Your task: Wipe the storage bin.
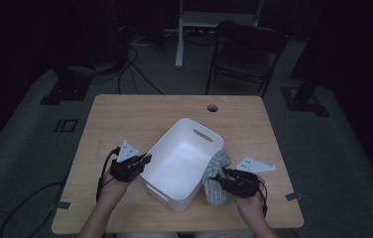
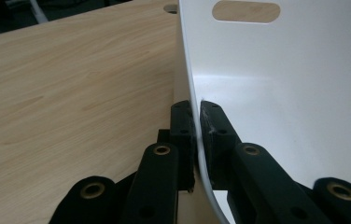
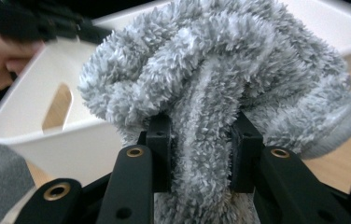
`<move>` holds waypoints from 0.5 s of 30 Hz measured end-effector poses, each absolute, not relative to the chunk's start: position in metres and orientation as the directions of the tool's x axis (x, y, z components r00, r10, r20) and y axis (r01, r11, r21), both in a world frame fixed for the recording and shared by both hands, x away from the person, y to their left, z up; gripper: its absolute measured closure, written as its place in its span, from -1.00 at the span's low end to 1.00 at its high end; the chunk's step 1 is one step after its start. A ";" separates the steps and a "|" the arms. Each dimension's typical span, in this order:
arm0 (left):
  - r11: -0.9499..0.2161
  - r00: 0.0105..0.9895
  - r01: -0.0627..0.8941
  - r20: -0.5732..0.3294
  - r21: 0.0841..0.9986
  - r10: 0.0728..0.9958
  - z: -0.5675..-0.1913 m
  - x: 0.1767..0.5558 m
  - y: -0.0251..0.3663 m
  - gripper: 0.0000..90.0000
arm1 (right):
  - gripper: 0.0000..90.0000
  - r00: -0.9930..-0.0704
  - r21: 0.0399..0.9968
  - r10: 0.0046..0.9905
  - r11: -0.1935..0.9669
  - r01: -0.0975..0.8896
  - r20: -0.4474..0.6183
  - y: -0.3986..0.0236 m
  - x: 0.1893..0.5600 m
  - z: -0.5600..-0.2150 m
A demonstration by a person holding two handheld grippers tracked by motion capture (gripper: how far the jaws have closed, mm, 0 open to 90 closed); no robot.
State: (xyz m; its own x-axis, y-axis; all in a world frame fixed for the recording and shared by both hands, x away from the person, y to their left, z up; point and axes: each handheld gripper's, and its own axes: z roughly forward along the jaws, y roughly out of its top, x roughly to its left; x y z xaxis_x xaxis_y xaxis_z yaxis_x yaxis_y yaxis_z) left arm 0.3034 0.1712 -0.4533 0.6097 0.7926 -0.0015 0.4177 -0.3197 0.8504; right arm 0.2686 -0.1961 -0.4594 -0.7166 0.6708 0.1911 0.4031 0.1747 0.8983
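Bin steadied, fluffy sock about to go in.

Toward the table's front edge, the left gripper point(image 1: 144, 161) is clamped on the left wall of the white bin point(image 1: 187, 133); at the bin's right wall, the right gripper point(image 1: 218, 177) pinches a grey fluffy sock point(image 1: 217, 173), which looks mid-lift. Next it must clear the rim, then let go.

The high view is dim: the room beyond the wooden table point(image 1: 125, 119) sinks into near-black, while the white tub point(image 1: 184, 158) is the brightest patch. Both gripper views are brighter and evenly lit. In the right gripper view the hand point(image 3: 1, 60) at the upper left edge is motion-blurred.
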 end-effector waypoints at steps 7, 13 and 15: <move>-0.331 0.632 0.400 0.004 0.854 0.775 -0.454 0.303 0.172 0.88 | 0.49 -0.687 0.881 0.705 0.199 0.430 0.176 -0.187 0.276 -0.476; -0.339 0.631 0.398 0.014 0.853 0.776 -0.454 0.302 0.171 0.87 | 0.49 -0.664 0.847 0.723 0.221 0.483 0.190 -0.187 0.286 -0.498; -0.344 0.631 0.394 0.021 0.852 0.775 -0.453 0.302 0.171 0.87 | 0.49 -0.654 0.832 0.730 0.228 0.506 0.198 -0.187 0.289 -0.506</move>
State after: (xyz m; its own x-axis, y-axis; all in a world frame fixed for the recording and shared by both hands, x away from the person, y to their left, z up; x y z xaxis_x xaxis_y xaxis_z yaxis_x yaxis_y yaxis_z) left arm 0.3023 0.1705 -0.4535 0.6314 0.7752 0.0209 0.3940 -0.3439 0.8523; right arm 0.2893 -0.1867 -0.5064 -0.6545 0.7296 0.1984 0.5061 0.2278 0.8318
